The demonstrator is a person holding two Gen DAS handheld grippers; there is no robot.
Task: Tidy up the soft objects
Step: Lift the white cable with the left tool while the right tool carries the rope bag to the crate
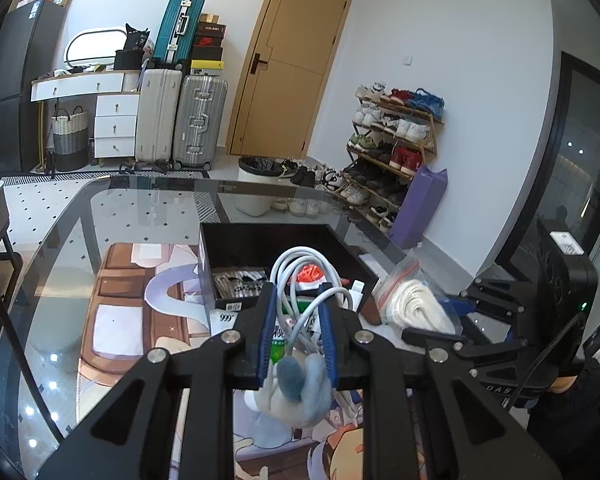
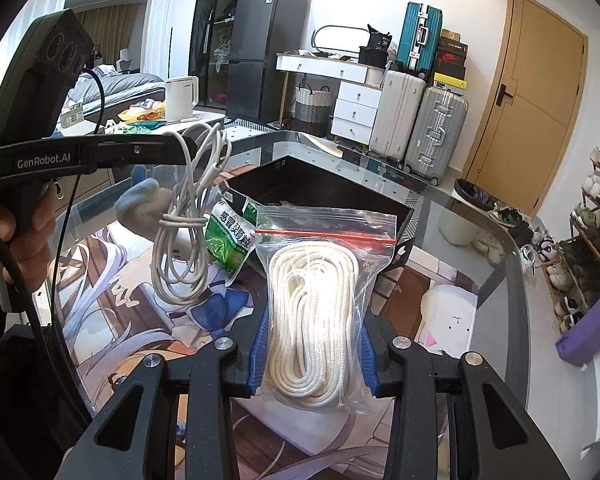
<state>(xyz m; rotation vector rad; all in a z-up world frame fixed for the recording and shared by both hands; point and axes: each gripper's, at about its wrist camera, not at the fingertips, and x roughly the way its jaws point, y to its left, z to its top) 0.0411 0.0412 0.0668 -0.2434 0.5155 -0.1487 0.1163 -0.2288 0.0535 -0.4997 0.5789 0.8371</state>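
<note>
My left gripper [image 1: 298,300] is shut on a coiled white cable [image 1: 300,276] and holds it above the table, near the front of the black box [image 1: 236,240]. The cable hangs from it in the right wrist view [image 2: 184,216]. A blue-grey sock [image 1: 304,384] lies below the left gripper. My right gripper [image 2: 314,332] is shut on a zip bag of white rope [image 2: 314,304], held in front of the box [image 2: 340,188]. A green sachet [image 2: 230,240] leans on the box's left corner.
The glass table [image 1: 100,216] carries a printed anime mat [image 1: 116,320]. The box holds small packets [image 1: 240,280]. Beyond the table are suitcases [image 1: 180,120], a bin [image 1: 256,184] and a shoe rack [image 1: 392,152]. A kettle [image 2: 180,96] stands on a far surface.
</note>
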